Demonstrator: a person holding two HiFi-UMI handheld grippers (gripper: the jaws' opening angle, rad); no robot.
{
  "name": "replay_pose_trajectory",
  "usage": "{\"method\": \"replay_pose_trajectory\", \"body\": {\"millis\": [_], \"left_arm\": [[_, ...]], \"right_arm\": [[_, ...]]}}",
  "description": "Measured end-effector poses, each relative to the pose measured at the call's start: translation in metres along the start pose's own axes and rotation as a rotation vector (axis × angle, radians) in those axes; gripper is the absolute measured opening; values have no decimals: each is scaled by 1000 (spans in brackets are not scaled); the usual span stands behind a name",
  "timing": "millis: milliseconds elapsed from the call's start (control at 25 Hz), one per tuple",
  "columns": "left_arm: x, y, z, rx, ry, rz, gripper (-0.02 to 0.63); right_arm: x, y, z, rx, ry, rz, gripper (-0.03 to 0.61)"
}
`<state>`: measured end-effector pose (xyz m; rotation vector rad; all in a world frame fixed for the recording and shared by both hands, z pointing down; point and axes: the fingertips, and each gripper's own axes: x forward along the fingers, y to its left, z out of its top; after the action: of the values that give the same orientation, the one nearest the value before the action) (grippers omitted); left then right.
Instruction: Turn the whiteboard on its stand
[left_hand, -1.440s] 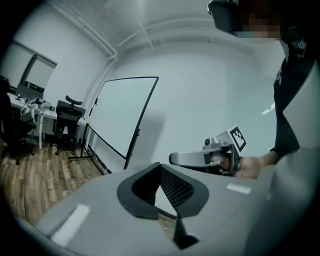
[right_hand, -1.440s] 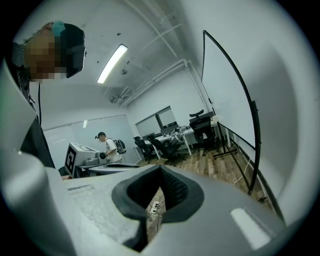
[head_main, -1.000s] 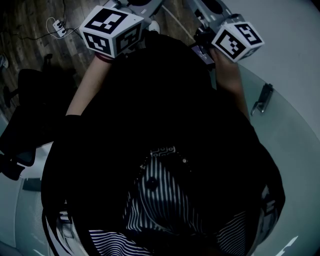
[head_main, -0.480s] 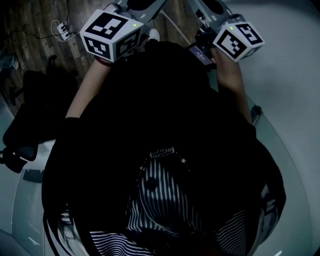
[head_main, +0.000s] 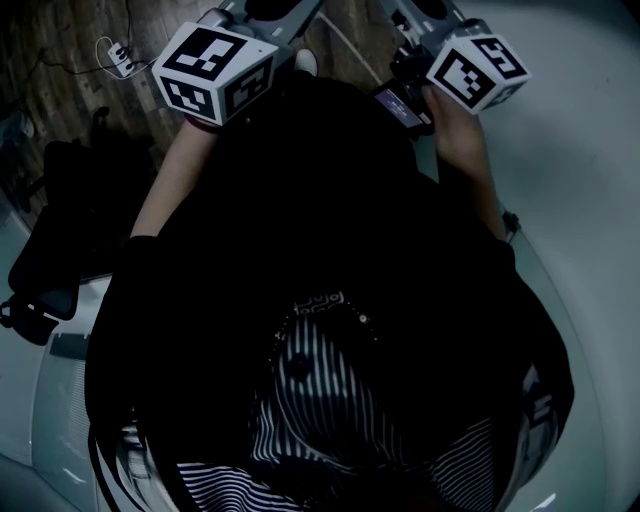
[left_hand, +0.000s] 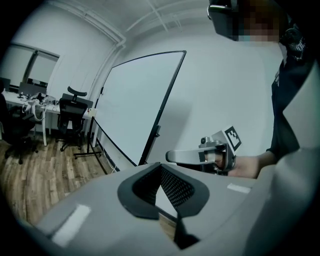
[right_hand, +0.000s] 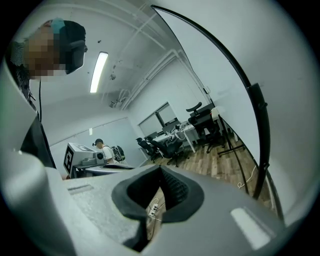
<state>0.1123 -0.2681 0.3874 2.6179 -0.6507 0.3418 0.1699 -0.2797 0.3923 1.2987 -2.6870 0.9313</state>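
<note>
The large white whiteboard with a thin black frame (left_hand: 135, 105) stands tilted on its black metal stand (left_hand: 156, 131) over a brown wood-plank floor (left_hand: 40, 175), and neither claw touches it. At the far left of the left gripper view, a white desk (left_hand: 22, 97) and a black office chair (left_hand: 70, 117) stand by the wall, left of the board. The grey left gripper (left_hand: 160, 169) faces the stand's post, its black ribbed pads (left_hand: 175, 187) clenched tip to tip with nothing caught between them. Right of the post, and apart from it, the grey right gripper (left_hand: 171, 156) lies level with its tips toward the board, held by a bare hand (left_hand: 246, 166). Its marker cube (left_hand: 232, 137) sits just above that hand. In the right gripper view its own jaws are likewise clenched and empty. A white power strip (right_hand: 152, 207) on the floor shows through the gap beneath the tips. Further right in that view, a row of desks (right_hand: 175, 135) with black chairs fills the back of the room. At the far right, the board's curved black edge and the post rise close beside this gripper.
</note>
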Motion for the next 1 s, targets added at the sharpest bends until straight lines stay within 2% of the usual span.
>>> {"method": "replay_pose_trajectory", "body": {"millis": [160, 360, 520, 800, 1000], "left_arm": [[-9, -2, 19, 9, -18, -45, 3], [4, 30, 66, 60, -40, -130, 3], [15, 46, 90, 93, -52, -160, 3], [14, 69, 105, 116, -60, -198, 3], [21, 98, 94, 130, -30, -196, 3]], "right_arm": [[1, 24, 12, -24, -13, -22, 0], [25, 15, 49, -44, -29, -103, 0], [32, 3, 72, -48, -67, -145, 0], [51, -3, 98, -67, -125, -186, 0], [79, -12, 93, -69, -108, -204, 0]]}}
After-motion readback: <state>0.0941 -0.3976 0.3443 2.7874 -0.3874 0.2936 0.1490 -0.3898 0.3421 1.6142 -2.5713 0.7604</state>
